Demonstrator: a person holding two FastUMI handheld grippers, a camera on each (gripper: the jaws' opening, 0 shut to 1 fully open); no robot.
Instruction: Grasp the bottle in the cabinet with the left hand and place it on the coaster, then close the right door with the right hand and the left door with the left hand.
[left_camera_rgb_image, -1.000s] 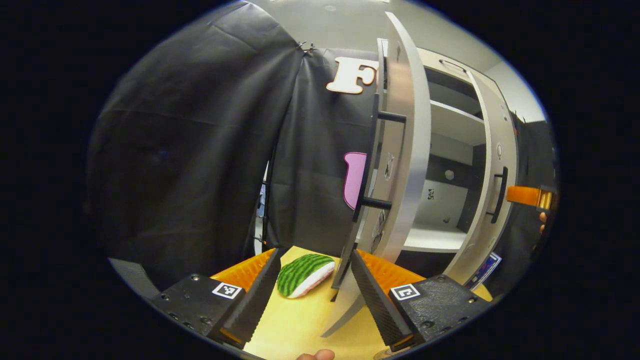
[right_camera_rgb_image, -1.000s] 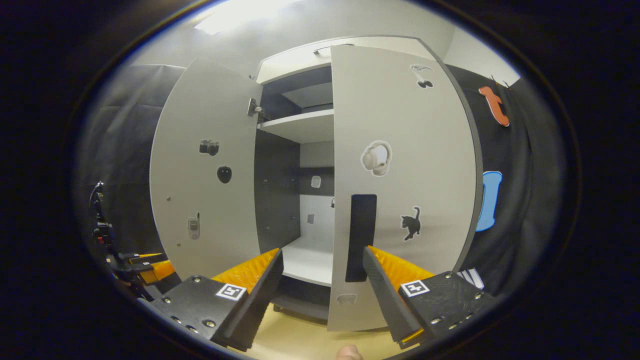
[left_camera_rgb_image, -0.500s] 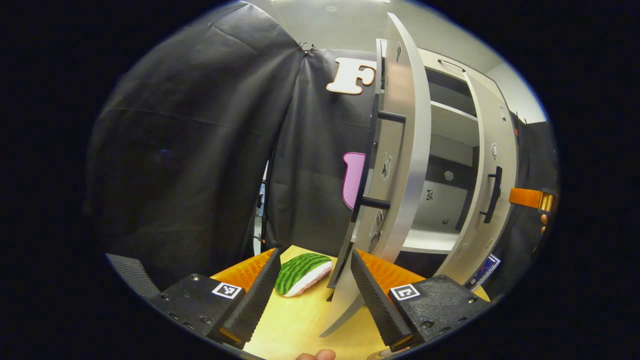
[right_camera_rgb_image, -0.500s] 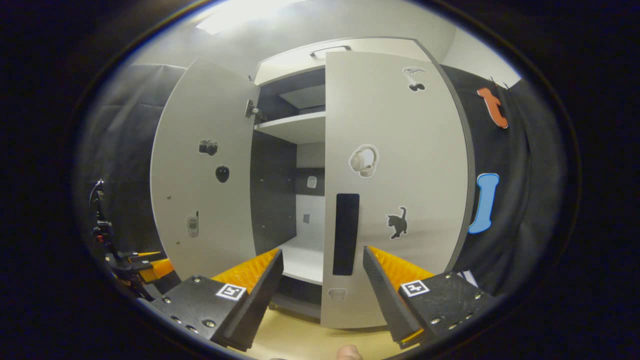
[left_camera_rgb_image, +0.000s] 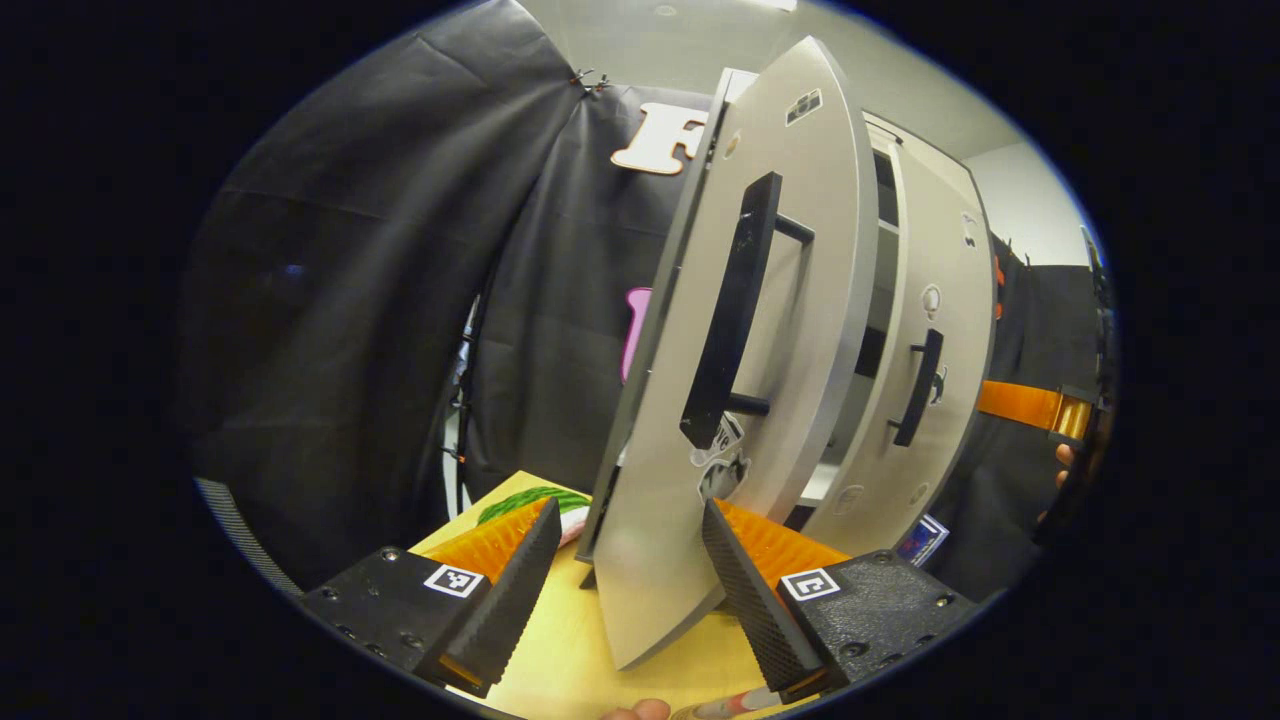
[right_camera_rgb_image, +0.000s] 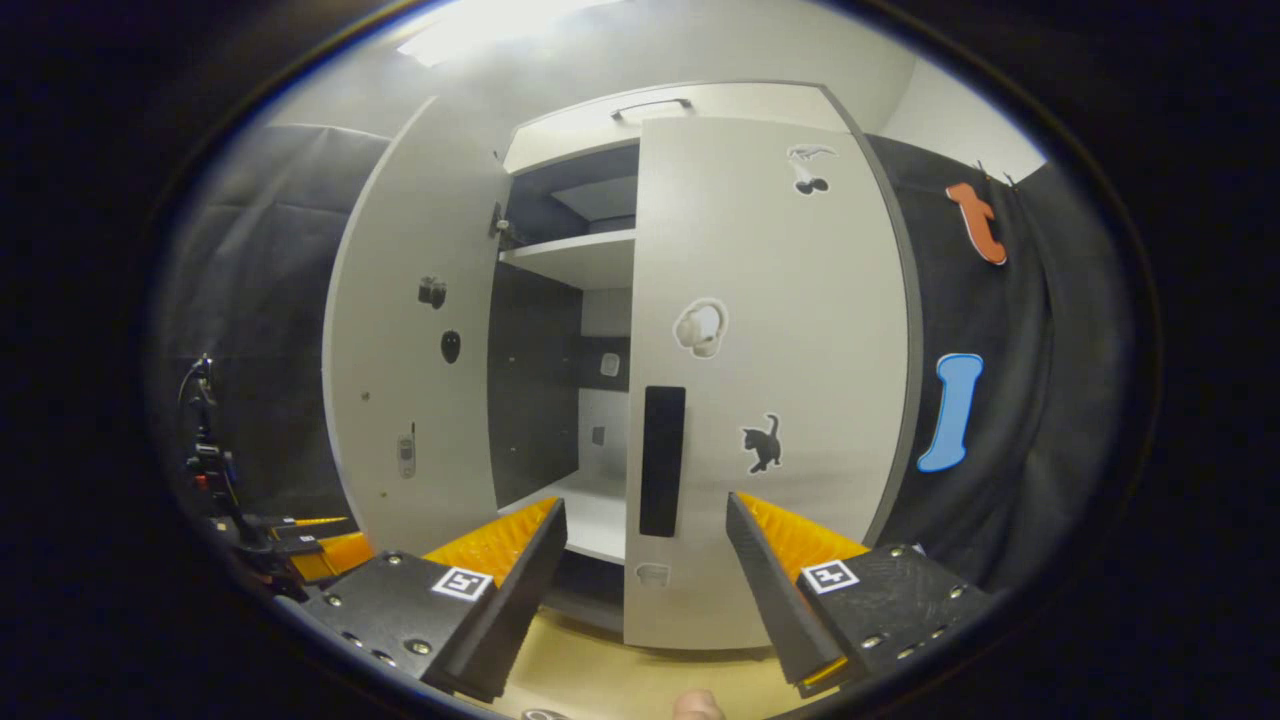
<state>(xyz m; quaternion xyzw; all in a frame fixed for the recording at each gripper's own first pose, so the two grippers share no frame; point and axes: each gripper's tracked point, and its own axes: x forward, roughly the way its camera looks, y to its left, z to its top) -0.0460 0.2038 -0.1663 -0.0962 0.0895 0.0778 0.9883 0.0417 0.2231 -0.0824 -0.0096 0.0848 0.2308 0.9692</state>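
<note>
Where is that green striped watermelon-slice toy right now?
In the left gripper view, the green striped watermelon-slice toy lies on the yellow wooden table, peeking out behind the left gripper's orange finger, left of the grey cabinet door.

We see left gripper (left_camera_rgb_image: 625, 590) fingers spread wide, left door (left_camera_rgb_image: 790, 330) edge between them, black handle (left_camera_rgb_image: 730, 310) facing us, right door (left_camera_rgb_image: 935, 370) beyond, wooden table (left_camera_rgb_image: 570, 650) below.

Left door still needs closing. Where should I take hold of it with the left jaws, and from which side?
Probably take the left door by its black bar handle. It stands upright and off the outer face on two posts, leaving room behind it. Come at that outer face head-on with the open left gripper, one finger each side of the bar, near its lower post. Pushing flat on the face beside the handle would likely also close it.
</note>
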